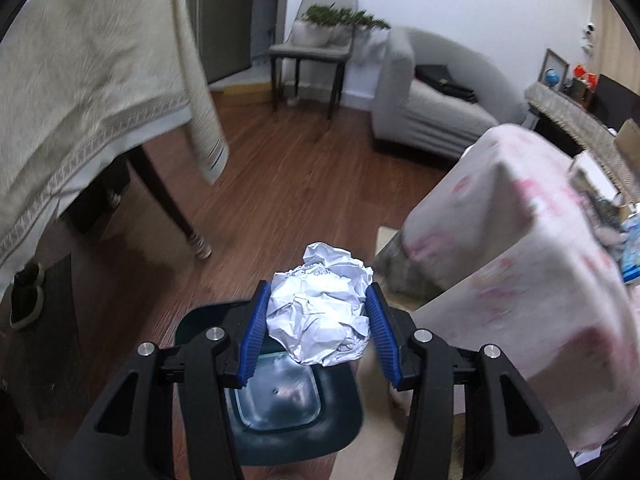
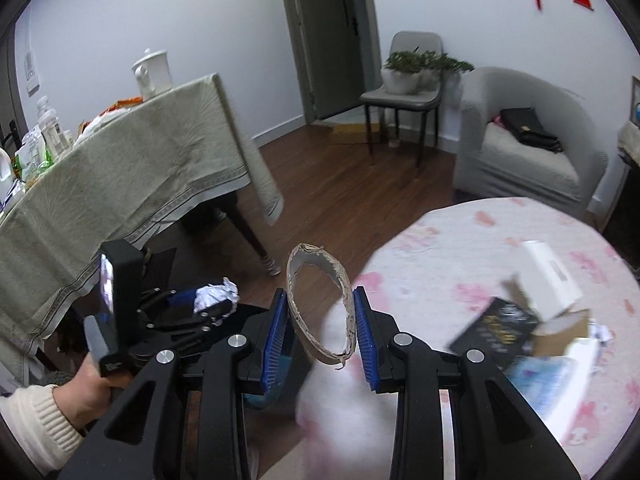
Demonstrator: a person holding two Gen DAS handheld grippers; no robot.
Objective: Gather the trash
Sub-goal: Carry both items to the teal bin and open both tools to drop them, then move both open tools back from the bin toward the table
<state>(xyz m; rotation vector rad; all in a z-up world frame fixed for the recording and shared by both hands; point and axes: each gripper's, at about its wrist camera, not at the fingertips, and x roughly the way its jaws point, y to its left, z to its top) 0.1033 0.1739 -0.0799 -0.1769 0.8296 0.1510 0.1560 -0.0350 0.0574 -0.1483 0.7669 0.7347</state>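
Observation:
My left gripper (image 1: 316, 304) is shut on a crumpled ball of white paper (image 1: 320, 312), held between the blue pads above a dark green bin (image 1: 280, 432) with an open mouth on the floor. My right gripper (image 2: 320, 312) is shut on a cardboard ring (image 2: 320, 308), a flattened tape core, held over the edge of the round pink-patterned table (image 2: 480, 280). In the right wrist view the left gripper (image 2: 200, 304) with its paper ball (image 2: 214, 298) shows at lower left, held by a hand (image 2: 86, 392) in a cream sleeve.
A cloth-draped table (image 1: 80, 100) stands at left, its dark leg (image 1: 176, 208) near the bin. The pink table (image 1: 520, 260) carries boxes (image 2: 520, 320) and packets. Across the wood floor (image 1: 300, 168) stand a grey armchair (image 2: 520, 148) and a chair with plants (image 2: 408, 76).

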